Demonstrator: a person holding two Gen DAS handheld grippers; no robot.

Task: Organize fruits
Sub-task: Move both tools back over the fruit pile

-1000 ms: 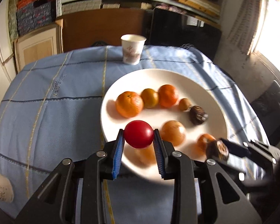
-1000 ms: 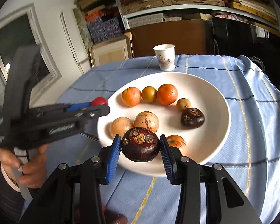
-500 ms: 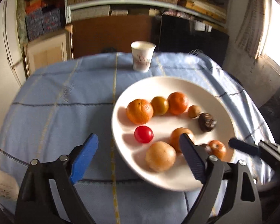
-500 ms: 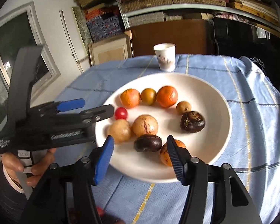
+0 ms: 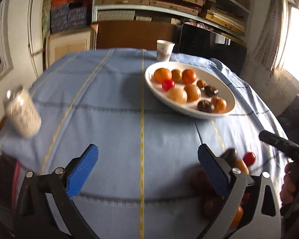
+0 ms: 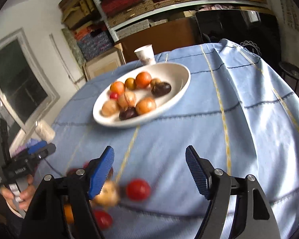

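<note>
A white plate (image 5: 227, 91) on the blue tablecloth holds several fruits: oranges, brown round fruits, dark passion fruits and a red tomato (image 5: 167, 84). It also shows in the right wrist view (image 6: 181, 91). My left gripper (image 5: 147, 169) is open and empty, well back from the plate over bare cloth. My right gripper (image 6: 149, 171) is open and empty. Loose fruits lie near the table's front edge: a red tomato (image 6: 138, 189), a brown fruit (image 6: 107, 196) and another red one (image 6: 102, 219). In the left wrist view a red tomato (image 5: 249, 158) lies beside my right finger.
A paper cup (image 5: 165, 50) stands behind the plate. A white jar (image 5: 23, 113) stands at the table's left edge. Shelves with stacked boxes and a dark screen fill the back wall. The other hand-held gripper (image 6: 24, 165) shows at the left.
Both grippers have pulled back from the plate toward the table's front edge, open and empty. The red tomato and dark fruit released earlier now lie on the plate.
</note>
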